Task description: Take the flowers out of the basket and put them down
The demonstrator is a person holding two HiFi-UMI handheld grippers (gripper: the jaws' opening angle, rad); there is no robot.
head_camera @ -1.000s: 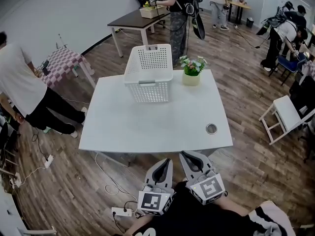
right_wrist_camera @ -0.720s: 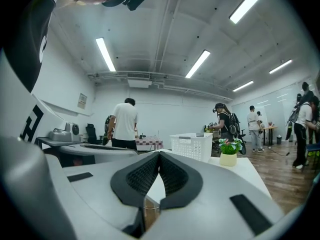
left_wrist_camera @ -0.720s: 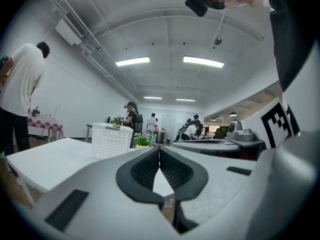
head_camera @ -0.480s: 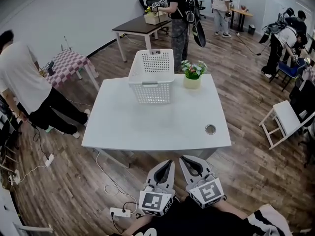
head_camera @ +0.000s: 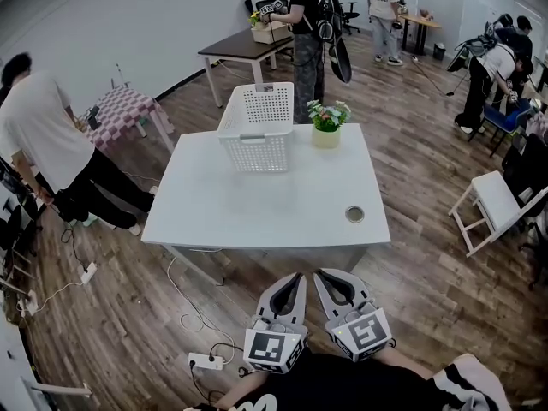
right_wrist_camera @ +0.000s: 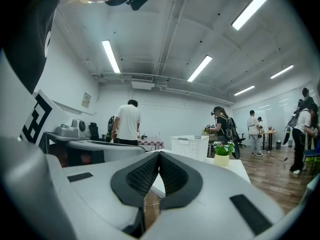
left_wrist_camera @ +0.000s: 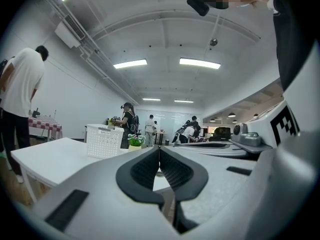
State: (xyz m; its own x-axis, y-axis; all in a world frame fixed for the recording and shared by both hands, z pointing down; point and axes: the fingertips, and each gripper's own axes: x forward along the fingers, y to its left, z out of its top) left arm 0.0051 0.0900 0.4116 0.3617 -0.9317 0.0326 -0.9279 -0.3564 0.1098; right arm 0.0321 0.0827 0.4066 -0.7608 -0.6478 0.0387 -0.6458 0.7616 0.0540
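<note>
A white perforated basket (head_camera: 258,128) stands at the far side of the white table (head_camera: 265,204). Beside it, to its right on the tabletop, stands a small pot of flowers (head_camera: 325,124), outside the basket. The flowers (right_wrist_camera: 222,153) and basket (right_wrist_camera: 189,146) also show far ahead in the right gripper view, and the same basket (left_wrist_camera: 104,140) and flowers (left_wrist_camera: 135,142) in the left gripper view. My left gripper (head_camera: 297,276) and right gripper (head_camera: 318,274) are held close to my body, short of the table's near edge. Both are shut with nothing between the tips.
A round grommet hole (head_camera: 354,215) sits near the table's right front. People stand at the left (head_camera: 43,148) and behind the table (head_camera: 308,24). A power strip (head_camera: 209,362) and cables lie on the wooden floor. A white chair (head_camera: 495,204) is at the right.
The view has drawn back a little: the table, basket and flowers sit farther from me than before. Both grippers stay shut in the same place near my body.
</note>
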